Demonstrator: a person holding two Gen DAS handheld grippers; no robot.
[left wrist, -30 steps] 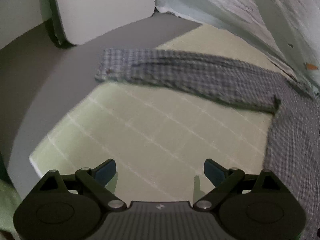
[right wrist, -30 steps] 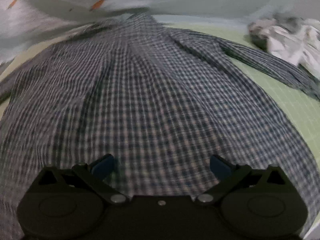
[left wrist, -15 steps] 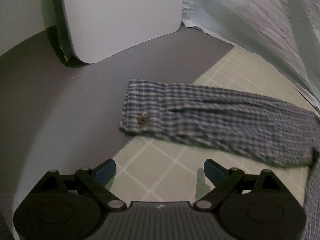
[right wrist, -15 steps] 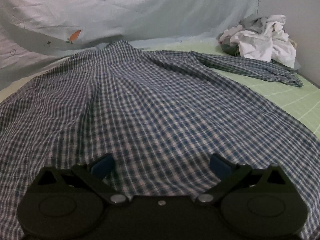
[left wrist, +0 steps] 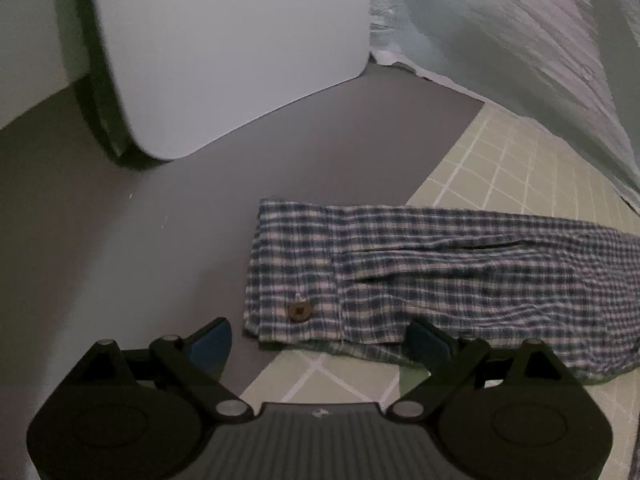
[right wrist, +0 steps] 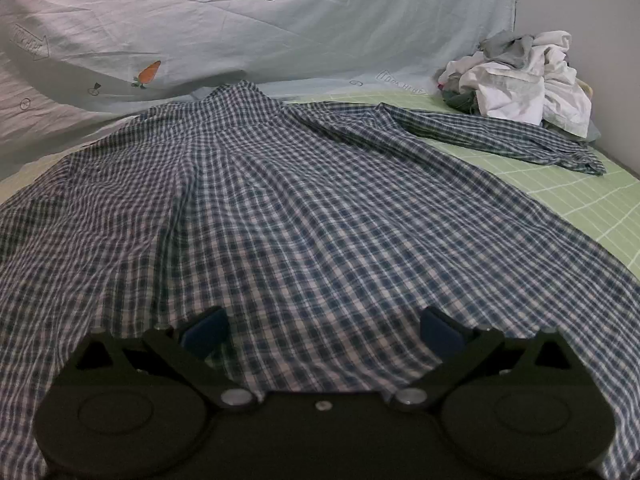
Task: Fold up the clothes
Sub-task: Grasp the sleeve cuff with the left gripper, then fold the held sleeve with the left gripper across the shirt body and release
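Note:
A blue and white checked shirt point(right wrist: 312, 216) lies spread flat on a green gridded mat point(right wrist: 592, 200), collar at the far side. Its right sleeve point(right wrist: 500, 136) stretches toward the back right. In the left wrist view the other sleeve point(left wrist: 420, 276) lies flat, its cuff with a brown button point(left wrist: 299, 311) reaching off the mat point(left wrist: 500, 168) onto the grey surface point(left wrist: 140, 260). My left gripper point(left wrist: 318, 346) is open just in front of the cuff, not touching it. My right gripper point(right wrist: 322, 330) is open low over the shirt's hem area, holding nothing.
A heap of white and grey clothes point(right wrist: 520, 80) sits at the back right. A pale blue sheet with small printed carrots point(right wrist: 260, 24) hangs behind the mat. A white rounded panel point(left wrist: 224, 48) stands on the grey surface at the far left.
My left gripper has moved left and closer to the sleeve's cuff, which now lies right in front of its fingers. The right gripper's view has tilted up slightly; the shirt has not moved.

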